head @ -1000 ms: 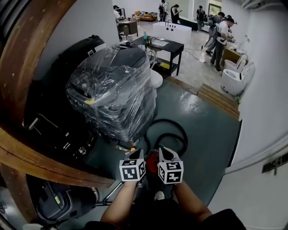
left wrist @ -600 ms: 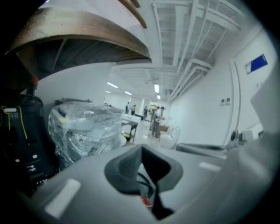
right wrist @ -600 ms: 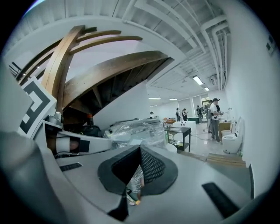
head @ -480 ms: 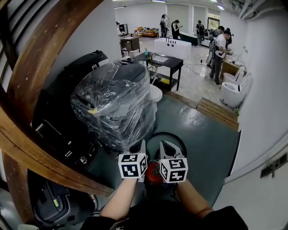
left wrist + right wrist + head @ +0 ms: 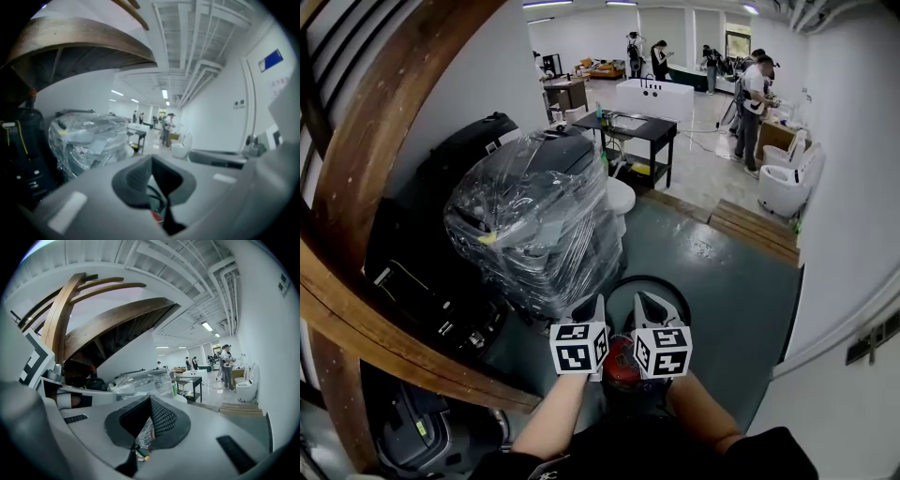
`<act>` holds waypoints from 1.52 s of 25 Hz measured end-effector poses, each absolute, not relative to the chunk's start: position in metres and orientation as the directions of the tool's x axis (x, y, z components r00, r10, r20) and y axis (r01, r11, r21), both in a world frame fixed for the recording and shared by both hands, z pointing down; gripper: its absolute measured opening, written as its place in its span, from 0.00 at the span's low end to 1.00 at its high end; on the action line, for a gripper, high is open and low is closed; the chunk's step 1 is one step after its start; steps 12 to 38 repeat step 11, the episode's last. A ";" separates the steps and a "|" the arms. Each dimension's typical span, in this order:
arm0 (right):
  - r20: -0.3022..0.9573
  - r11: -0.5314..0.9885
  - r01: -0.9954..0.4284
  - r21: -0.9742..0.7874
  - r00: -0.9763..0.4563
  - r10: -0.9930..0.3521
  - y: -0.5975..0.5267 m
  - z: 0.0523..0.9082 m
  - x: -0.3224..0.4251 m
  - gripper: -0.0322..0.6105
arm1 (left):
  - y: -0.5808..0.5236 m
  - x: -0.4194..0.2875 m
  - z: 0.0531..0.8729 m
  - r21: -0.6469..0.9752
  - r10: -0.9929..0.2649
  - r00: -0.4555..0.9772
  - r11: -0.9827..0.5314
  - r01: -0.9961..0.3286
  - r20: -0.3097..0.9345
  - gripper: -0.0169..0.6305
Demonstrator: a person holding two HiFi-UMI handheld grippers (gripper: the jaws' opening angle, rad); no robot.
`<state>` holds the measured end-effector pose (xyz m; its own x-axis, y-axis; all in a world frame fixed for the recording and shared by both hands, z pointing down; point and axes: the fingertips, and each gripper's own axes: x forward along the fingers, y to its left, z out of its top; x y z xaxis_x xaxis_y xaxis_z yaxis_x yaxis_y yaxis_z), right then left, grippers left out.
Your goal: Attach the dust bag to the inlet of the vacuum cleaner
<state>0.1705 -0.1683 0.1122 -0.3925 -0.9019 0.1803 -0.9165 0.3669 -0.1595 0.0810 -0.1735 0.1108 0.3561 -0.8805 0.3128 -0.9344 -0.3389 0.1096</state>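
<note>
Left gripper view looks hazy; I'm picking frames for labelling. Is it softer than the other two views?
Yes: left gripper view is soft throughout, the wrapped stack smeared; right gripper view is crisper, though its wooden beam bends with fisheye; head view is sharp, with glare on that stack.

This seems to be a big showroom or storage hall. A white bathtub (image 5: 654,97) and toilets (image 5: 783,186) stand openly on the floor (image 5: 712,272). Near them is a stack wrapped in plastic film (image 5: 534,220).
</note>
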 end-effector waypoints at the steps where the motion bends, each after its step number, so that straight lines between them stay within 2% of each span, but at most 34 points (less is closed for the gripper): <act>1: 0.183 0.365 -0.917 -0.163 -0.392 -0.902 -0.168 0.114 0.172 0.05 | -0.173 0.082 0.112 0.113 -0.880 0.358 -0.340 -0.934 0.313 0.02; 38: 0.197 0.372 -0.913 -0.167 -0.400 -0.895 -0.168 0.124 0.175 0.05 | -0.173 0.085 0.123 0.132 -0.874 0.357 -0.332 -0.934 0.330 0.02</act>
